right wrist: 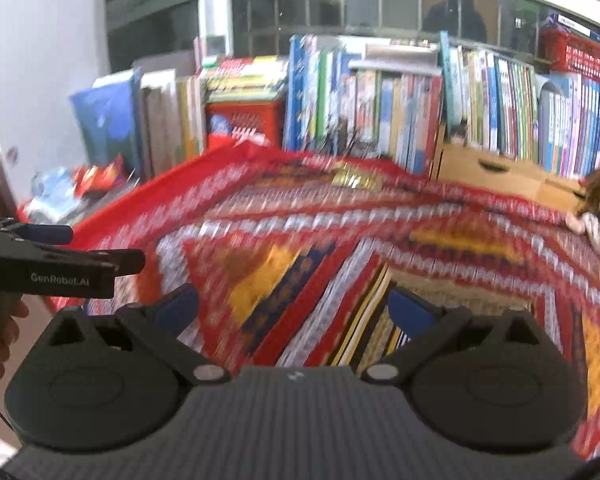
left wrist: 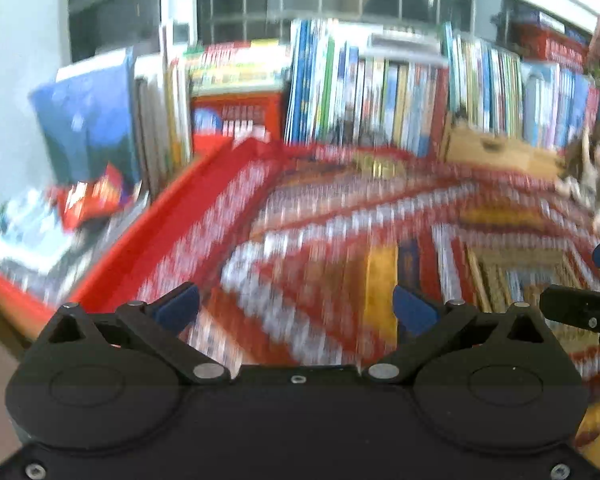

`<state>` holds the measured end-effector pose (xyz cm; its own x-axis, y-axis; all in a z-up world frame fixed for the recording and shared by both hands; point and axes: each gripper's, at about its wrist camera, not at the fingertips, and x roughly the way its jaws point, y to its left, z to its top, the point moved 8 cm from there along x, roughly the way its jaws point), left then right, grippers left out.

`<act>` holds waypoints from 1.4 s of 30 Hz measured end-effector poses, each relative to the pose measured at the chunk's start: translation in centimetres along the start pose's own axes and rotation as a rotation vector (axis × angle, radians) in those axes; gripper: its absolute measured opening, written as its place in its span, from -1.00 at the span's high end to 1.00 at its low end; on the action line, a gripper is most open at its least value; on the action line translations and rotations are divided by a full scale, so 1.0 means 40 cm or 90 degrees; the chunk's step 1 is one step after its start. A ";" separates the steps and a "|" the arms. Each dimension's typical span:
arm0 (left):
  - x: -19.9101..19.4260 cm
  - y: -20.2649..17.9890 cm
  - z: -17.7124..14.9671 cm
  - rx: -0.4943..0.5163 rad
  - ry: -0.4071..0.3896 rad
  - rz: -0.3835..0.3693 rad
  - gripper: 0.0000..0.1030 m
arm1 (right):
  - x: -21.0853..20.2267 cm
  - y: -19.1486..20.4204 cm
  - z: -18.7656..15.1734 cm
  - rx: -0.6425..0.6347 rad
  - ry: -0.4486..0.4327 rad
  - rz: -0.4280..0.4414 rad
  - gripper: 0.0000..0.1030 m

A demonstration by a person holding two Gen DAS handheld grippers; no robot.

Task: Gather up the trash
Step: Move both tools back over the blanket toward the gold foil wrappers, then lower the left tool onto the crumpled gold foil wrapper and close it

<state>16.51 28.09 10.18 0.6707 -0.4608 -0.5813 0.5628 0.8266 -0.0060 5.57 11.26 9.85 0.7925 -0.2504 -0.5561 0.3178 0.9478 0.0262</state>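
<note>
Bench [right wrist: 28, 320] draped with red patterned cloth [right wrist: 340, 232], blurred. On cloth at far edge: gold wrapper [right wrist: 354, 178]. Behind it, row of upright books [right wrist: 400, 112], red crate [right wrist: 244, 120], wooden box [right wrist: 496, 170]. Left of cloth: red snack packet [left wrist: 94, 196] atop flat books [left wrist: 32, 240]. Doll [left wrist: 596, 168] at right edge.

One red, yellow and white patterned cloth [right wrist: 340, 240] covers the table. Two black two-finger grippers show, the left gripper [left wrist: 296, 308] and the right gripper [right wrist: 292, 308], each with two blue fingertips. One pale wooden box [right wrist: 496, 168] stands at the back, beside one long row of upright books [right wrist: 380, 112], too blurred to count. One gold foil wrapper [right wrist: 354, 178] lies on the cloth.
</note>
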 end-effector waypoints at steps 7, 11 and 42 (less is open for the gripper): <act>0.157 -0.059 0.274 -0.001 -0.073 -0.005 -0.99 | 0.131 -0.115 0.241 -0.006 -0.078 0.012 -1.00; 0.274 -0.101 0.394 0.016 -0.090 0.004 -1.00 | 0.239 -0.170 0.331 -0.028 -0.088 0.014 -1.00; 1.098 -0.275 0.375 0.005 0.134 0.042 -0.43 | 0.754 -0.478 0.220 0.048 0.105 -0.037 -1.00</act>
<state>47.03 -6.09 -3.07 0.5907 -0.3280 -0.7372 0.5259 0.8494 0.0435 27.97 -16.16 -0.09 0.6780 -0.2622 -0.6867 0.4036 0.9136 0.0497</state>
